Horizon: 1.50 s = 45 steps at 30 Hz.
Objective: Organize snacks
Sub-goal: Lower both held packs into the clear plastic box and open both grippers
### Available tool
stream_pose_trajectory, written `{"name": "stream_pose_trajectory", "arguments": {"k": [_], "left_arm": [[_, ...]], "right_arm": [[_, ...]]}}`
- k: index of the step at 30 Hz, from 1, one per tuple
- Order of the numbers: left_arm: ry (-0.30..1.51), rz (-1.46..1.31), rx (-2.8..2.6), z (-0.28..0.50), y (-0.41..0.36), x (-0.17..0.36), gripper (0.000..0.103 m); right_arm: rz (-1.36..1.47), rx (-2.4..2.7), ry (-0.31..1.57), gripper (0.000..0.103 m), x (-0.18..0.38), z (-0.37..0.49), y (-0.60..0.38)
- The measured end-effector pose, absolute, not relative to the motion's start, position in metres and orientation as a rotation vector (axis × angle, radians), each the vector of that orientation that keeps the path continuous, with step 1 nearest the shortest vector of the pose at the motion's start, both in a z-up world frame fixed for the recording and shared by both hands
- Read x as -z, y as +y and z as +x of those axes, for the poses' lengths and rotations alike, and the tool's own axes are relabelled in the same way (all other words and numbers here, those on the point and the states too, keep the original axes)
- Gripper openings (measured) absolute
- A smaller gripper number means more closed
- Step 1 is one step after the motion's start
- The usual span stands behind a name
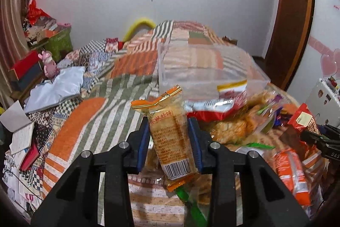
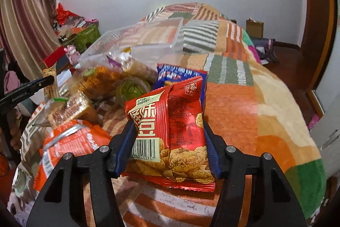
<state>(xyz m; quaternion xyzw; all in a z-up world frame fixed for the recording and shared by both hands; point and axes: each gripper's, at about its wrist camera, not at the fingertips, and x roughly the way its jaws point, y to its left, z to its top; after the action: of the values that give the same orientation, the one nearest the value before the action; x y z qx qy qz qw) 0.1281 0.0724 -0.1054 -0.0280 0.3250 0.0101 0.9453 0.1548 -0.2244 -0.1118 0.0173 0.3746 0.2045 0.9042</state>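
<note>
Both tongs are loaded. Your left gripper (image 1: 169,142) is clamped across the width of the orange cracker pack (image 1: 170,135), barcode end toward the camera, long axis running straight out along the fingers toward the clear bin (image 1: 212,65). Your right gripper (image 2: 169,146) is closed less tightly, on the red bean-snack bag (image 2: 170,131), same layout: barcode near you, top seal pointing away.

Landmark is the bin. From the left gripper it sits dead ahead and slightly right, just beyond the cracker pack's far end, with a red-and-silver pouch (image 1: 210,107) lying between the pack and the bin's near wall. From the right gripper the clear bin (image 2: 136,44) is ahead and well to the left, behind the loose snack pile (image 2: 102,82) and a blue packet (image 2: 180,76).

My read: left is nearer and already lined up. Push it forward over the near wall first; right needs a leftward swing across the pile.
</note>
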Motion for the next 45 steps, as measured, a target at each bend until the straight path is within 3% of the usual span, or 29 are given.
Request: {"name": "stream_pose_trajectory", "arguments": {"k": [11, 22, 45], "left_arm": [[0.54, -0.038, 0.003, 0.136, 0.063, 0.061, 0.035], [0.555, -0.051, 0.039, 0.195, 0.068, 0.041, 0.035], [0.748, 0.032, 0.035, 0.311, 0.06, 0.116, 0.035]], "right_arm": [[0.066, -0.421, 0.626, 0.056, 0.063, 0.172, -0.221], [0.02, -0.453, 0.528, 0.057, 0.039, 0.217, -0.185], [-0.102, -0.446, 0.754, 0.057, 0.095, 0.316, -0.126]]}}
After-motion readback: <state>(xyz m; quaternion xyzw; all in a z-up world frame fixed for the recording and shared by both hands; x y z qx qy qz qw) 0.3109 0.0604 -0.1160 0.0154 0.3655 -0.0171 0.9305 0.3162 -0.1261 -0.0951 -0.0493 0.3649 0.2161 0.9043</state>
